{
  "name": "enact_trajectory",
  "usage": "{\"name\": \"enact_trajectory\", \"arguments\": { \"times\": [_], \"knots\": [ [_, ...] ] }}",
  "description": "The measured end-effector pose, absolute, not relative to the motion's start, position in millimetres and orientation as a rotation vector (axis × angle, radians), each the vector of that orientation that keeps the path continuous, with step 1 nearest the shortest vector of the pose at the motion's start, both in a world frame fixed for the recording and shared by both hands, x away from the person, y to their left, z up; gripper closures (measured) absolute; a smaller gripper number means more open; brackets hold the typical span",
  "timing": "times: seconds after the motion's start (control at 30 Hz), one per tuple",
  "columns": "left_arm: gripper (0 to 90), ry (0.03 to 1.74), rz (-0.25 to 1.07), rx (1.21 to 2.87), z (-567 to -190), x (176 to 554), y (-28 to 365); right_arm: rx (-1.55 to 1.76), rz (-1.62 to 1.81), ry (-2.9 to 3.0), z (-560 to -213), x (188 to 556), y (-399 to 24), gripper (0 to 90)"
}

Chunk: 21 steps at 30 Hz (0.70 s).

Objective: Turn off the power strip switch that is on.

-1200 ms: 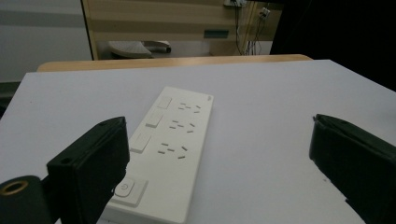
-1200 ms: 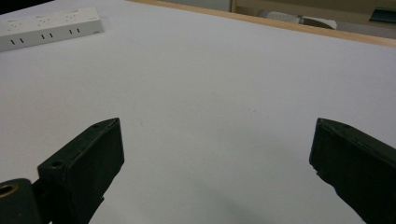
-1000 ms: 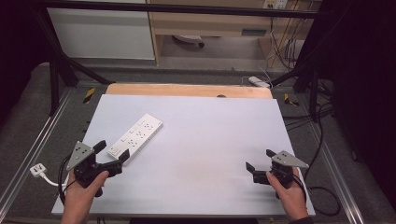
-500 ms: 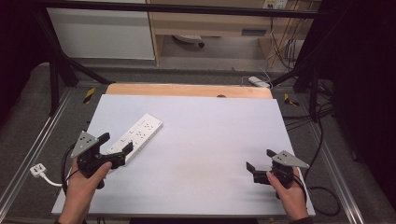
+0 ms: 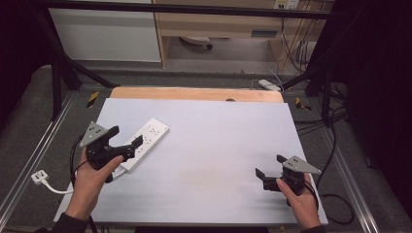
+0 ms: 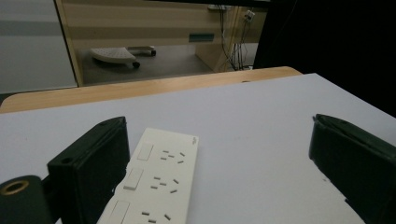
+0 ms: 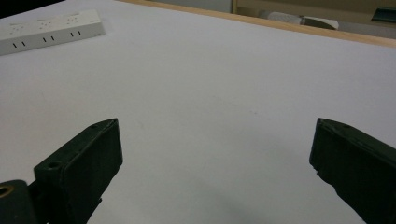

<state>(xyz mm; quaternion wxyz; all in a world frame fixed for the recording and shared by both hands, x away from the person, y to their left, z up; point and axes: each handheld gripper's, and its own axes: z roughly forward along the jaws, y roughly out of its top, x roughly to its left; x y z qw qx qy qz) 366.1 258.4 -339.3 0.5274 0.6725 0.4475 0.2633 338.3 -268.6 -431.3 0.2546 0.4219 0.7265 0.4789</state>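
A white power strip [image 5: 144,144] lies flat on the pale table top [image 5: 214,145], in the left half of the high view, a bit above the middle. It is set on a slant, with its far end pointing to the upper right. The left gripper [image 5: 127,149] is at the near end of the power strip, in the lower left of the high view, and a hand [image 5: 92,177] holds it from below. Its jaws are spread wide apart. In the left gripper view the power strip [image 6: 156,186] sits in the lower left, just beside the left jaw, and its near end runs off the bottom edge. I cannot tell if that jaw touches it. The other jaw stands at the right edge of that view, well apart from the power strip, with bare table top [image 6: 252,140] between them. You can see small slots and three flat switches on top of the power strip. A white cord with a plug [image 5: 40,177] lies off the left side of the table, near the lower left corner of the high view. The right gripper [image 5: 267,175] is in the lower right of the high view, held by the other hand [image 5: 299,199], and it is low over the bare table. Its jaws are wide apart too, and nothing is between them. In the right gripper view the power strip [image 7: 51,30] is far off in the upper left corner. A strip of brown wood [image 5: 194,93] runs along the far edge of the table.
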Motion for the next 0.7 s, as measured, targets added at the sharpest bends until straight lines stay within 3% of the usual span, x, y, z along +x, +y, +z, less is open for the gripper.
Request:
{"name": "enact_trajectory", "arguments": {
  "times": [0.7],
  "knots": [
    [6.0,1.056,0.653,1.617,-324.9,400.6,240.4,1.124,1.314,1.989,-430.8,338.0,-266.7,2.4]
  ]
}}
